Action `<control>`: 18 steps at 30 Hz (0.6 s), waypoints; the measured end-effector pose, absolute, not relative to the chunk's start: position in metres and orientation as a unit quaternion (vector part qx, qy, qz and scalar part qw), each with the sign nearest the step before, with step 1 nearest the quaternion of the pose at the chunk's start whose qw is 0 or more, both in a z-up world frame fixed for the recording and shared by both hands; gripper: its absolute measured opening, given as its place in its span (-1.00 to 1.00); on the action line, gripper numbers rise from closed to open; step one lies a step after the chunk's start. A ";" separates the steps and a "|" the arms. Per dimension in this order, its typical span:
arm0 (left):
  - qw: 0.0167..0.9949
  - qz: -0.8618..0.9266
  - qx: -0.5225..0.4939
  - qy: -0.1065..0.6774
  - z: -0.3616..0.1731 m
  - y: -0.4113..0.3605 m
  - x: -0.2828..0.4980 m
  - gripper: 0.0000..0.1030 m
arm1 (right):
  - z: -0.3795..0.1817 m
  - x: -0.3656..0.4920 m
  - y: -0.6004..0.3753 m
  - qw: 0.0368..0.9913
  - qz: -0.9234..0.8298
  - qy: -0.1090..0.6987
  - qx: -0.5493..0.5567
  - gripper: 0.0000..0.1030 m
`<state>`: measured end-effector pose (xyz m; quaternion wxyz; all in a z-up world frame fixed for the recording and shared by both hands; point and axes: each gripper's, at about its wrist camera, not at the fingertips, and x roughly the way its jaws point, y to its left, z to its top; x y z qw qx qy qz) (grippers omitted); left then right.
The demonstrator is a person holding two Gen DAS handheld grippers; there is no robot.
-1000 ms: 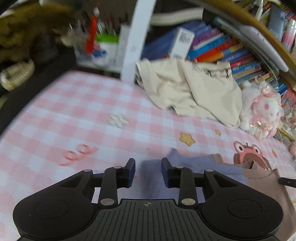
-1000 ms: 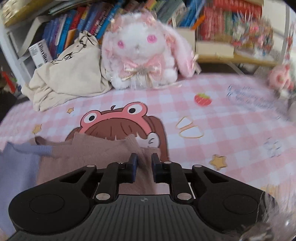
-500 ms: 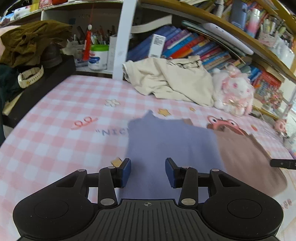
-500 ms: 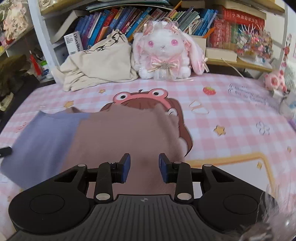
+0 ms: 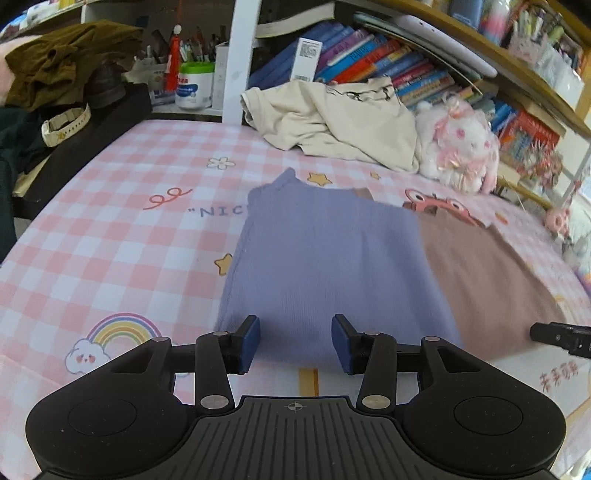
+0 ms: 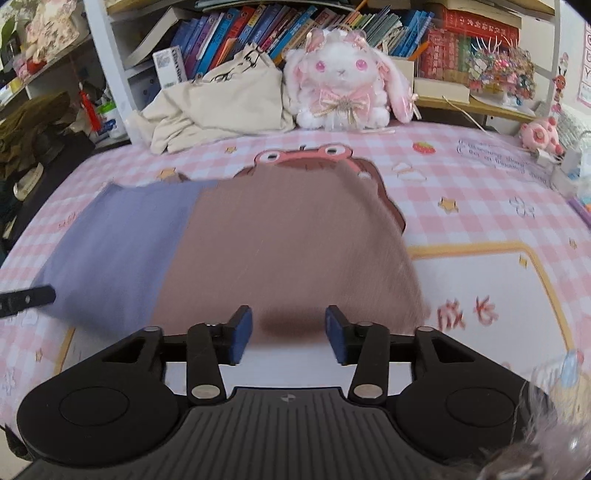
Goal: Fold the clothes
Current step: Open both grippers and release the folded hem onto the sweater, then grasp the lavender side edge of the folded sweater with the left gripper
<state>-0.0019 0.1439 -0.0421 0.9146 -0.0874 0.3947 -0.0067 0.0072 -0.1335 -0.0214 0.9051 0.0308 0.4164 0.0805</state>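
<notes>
Cream garment (image 5: 332,122) beside plush rabbit (image 5: 458,147)

A white and pink plush rabbit (image 6: 345,79) sits against a bookshelf of colourful books (image 6: 236,33) on a pink checked sheet (image 5: 122,236).

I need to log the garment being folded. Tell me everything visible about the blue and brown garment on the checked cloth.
The garment is two-toned: a periwinkle-blue part joined along a straight seam to a dusty brown part. It looks like soft, finely ribbed knit. It lies flat and smooth on the pink checked cloth, partly covering a printed frog cartoon. Its near edge sits just ahead of the left gripper and right gripper, whose jaws have just been opening and do not pinch it.
</notes>
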 end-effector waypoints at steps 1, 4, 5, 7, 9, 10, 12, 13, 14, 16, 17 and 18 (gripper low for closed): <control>0.913 -0.009 -0.092 0.396 -0.043 0.144 -0.004 -0.07 | -0.024 0.002 -0.130 0.904 0.081 0.419 0.027 -0.12; 0.905 -0.015 -0.126 0.405 -0.046 0.150 -0.007 -0.03 | -0.029 -0.008 -0.121 0.901 0.089 0.424 0.012 0.05; 0.901 -0.017 -0.141 0.409 -0.048 0.153 -0.008 -0.02 | -0.029 -0.010 -0.119 0.902 0.091 0.423 0.006 0.08; 0.893 -0.021 -0.169 0.417 -0.053 0.158 -0.008 -0.02 | -0.028 -0.014 -0.115 0.904 0.094 0.418 -0.001 0.22; 0.886 -0.020 -0.197 0.420 -0.057 0.164 -0.009 -0.02 | -0.027 -0.017 -0.112 0.906 0.097 0.413 -0.007 0.28; 0.881 -0.019 -0.214 0.421 -0.059 0.168 -0.009 -0.03 | -0.026 -0.019 -0.110 0.906 0.097 0.412 -0.010 0.29; 0.867 -0.018 -0.269 0.419 -0.063 0.176 -0.010 -0.07 | -0.026 -0.019 -0.107 0.906 0.099 0.411 -0.017 0.30; 0.856 -0.017 -0.308 0.416 -0.067 0.183 -0.010 -0.09 | -0.026 -0.020 -0.105 0.906 0.100 0.412 -0.020 0.30; 0.840 -0.015 -0.354 0.411 -0.072 0.191 -0.011 -0.13 | -0.026 -0.020 -0.104 0.905 0.101 0.412 -0.023 0.30; 0.805 0.001 -0.439 0.400 -0.084 0.203 -0.013 -0.13 | -0.025 -0.021 -0.101 0.905 0.103 0.411 -0.031 0.30; 0.785 0.014 -0.481 0.391 -0.092 0.210 -0.014 -0.13 | -0.025 -0.021 -0.100 0.905 0.104 0.410 -0.035 0.30; 0.771 0.026 -0.508 0.384 -0.097 0.214 -0.015 -0.13 | -0.024 -0.022 -0.099 0.906 0.104 0.409 -0.040 0.30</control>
